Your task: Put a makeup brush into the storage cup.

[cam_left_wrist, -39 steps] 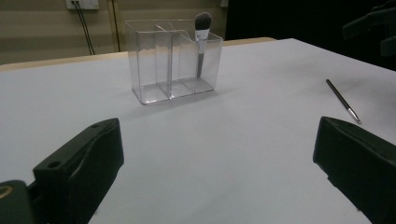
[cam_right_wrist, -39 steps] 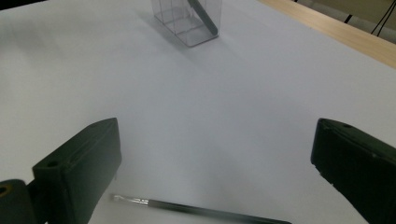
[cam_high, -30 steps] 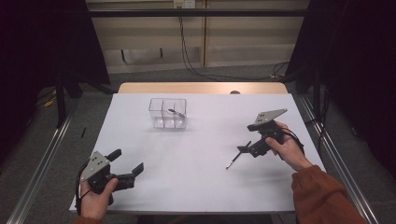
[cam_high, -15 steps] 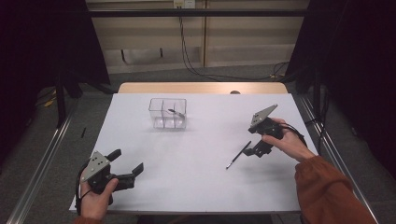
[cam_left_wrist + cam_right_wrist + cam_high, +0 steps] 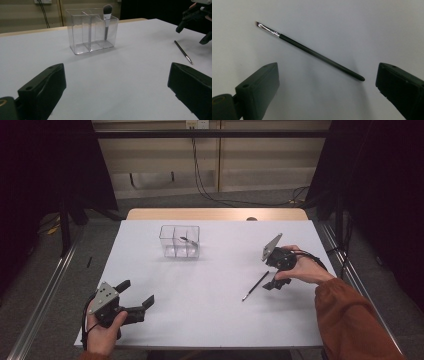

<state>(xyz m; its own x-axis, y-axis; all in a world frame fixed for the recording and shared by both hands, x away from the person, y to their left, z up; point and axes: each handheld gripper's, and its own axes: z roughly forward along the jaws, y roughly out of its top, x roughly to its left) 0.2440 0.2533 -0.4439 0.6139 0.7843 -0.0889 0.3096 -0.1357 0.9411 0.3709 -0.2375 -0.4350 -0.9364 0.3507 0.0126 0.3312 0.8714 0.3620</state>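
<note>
No readable writing, label, brand, number or sign is showing anywhere on the table, the clear box, the brushes or the grippers.

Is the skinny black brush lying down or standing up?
Lying down. The thin brush lies flat on the white table, between the right gripper's open jaws.

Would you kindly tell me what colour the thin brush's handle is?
Black, with a silver ferrule; the thin brush shows best in the right gripper view.

A thin black brush (image 5: pixel 312 51) lies slantwise on the white table (image 5: pixel 362 30), between the wide-open claw (image 5: pixel 327 92) jaws
</note>
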